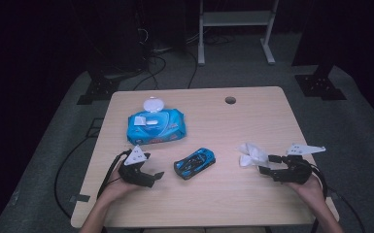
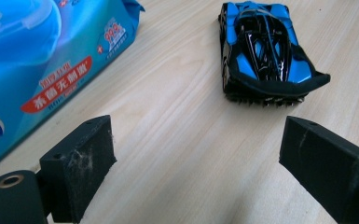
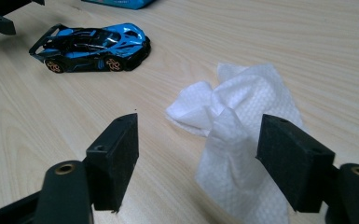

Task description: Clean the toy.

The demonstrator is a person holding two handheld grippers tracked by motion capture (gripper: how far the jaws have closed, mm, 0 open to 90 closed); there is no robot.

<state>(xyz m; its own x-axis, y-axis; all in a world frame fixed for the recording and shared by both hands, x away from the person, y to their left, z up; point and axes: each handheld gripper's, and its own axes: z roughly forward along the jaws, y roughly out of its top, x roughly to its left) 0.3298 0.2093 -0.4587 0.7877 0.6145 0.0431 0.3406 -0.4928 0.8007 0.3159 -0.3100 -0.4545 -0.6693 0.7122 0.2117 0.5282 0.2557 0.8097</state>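
Note:
A blue and black toy car (image 1: 195, 162) (image 2: 265, 51) (image 3: 93, 46) stands on the wooden table (image 1: 213, 204) near its middle front. My left gripper (image 1: 153, 167) (image 2: 196, 144) is just left of the car, open, its jaws aimed at the car's rear with only bare table between them. A crumpled white wipe (image 1: 251, 154) (image 3: 238, 116) lies to the right of the car. My right gripper (image 1: 267, 164) (image 3: 198, 140) is open at the wipe's near edge. Part of the wipe lies on the table between its jaws, close to the right pad.
A blue pack of wet wipes (image 1: 155, 125) (image 2: 42, 60) with its white lid flipped up lies behind the left gripper. A cable hole (image 1: 230, 100) sits at the table's far edge. A metal stand (image 1: 235, 29) and cables are on the floor beyond.

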